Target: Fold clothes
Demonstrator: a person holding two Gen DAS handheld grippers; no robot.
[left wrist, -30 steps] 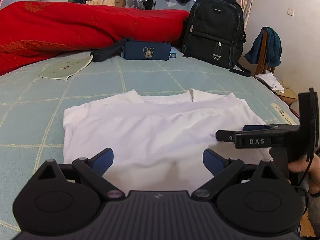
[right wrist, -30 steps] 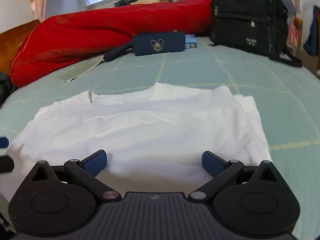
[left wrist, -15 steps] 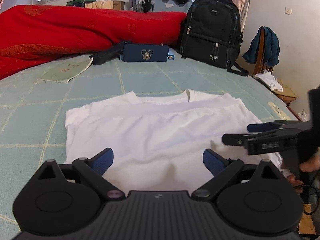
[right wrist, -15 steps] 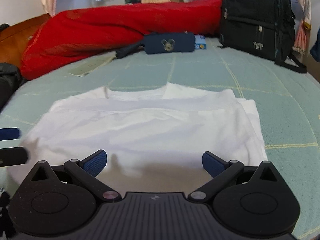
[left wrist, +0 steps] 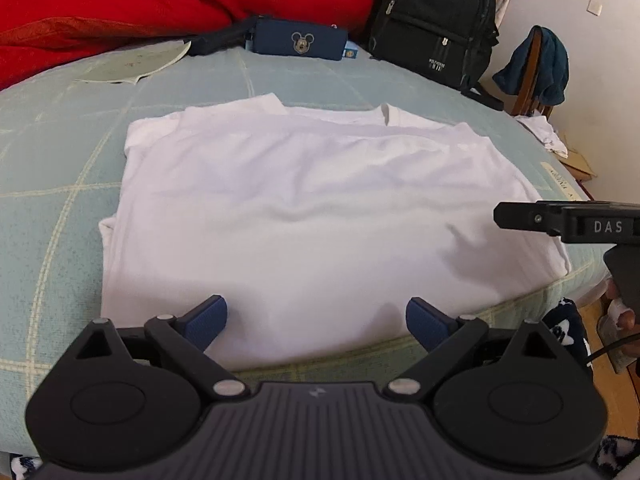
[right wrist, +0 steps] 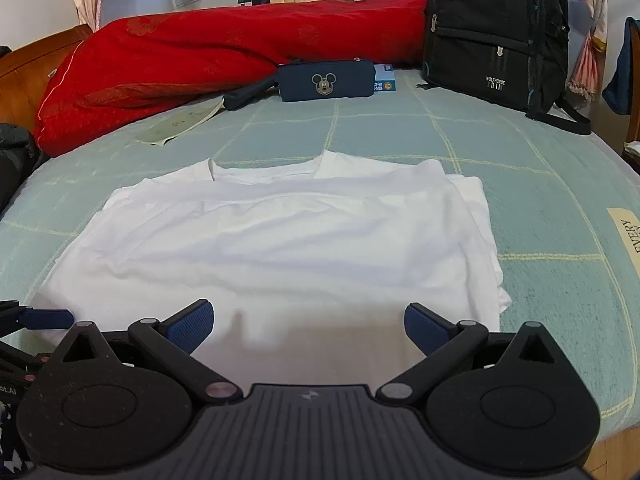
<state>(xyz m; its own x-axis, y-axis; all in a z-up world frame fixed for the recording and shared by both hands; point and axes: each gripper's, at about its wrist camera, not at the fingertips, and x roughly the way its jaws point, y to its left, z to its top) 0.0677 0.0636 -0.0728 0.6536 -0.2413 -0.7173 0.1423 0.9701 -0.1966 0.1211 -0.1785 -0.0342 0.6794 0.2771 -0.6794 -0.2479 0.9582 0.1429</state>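
Note:
A white T-shirt (left wrist: 312, 208) lies folded in a flat rectangle on the light green checked bed, collar toward the far side; in the right wrist view the T-shirt (right wrist: 280, 248) fills the middle. My left gripper (left wrist: 316, 320) is open over the shirt's near edge, nothing between its blue pads. My right gripper (right wrist: 308, 322) is open too, just above the near hem, holding nothing. From the left wrist view the right gripper (left wrist: 568, 220) shows side-on at the shirt's right edge, held by a hand (left wrist: 620, 312).
A red quilt (right wrist: 192, 60) lies along the far side of the bed (right wrist: 540, 216). A blue Mickey pouch (right wrist: 326, 80), a black backpack (right wrist: 496, 32) and a pale paper (right wrist: 180, 120) sit behind the shirt. A chair with a teal garment (left wrist: 540, 64) stands off the right edge.
Both grippers have pulled back and risen from the shirt, staying open. The shirt lies still. The right gripper has shifted further right in the left wrist view.

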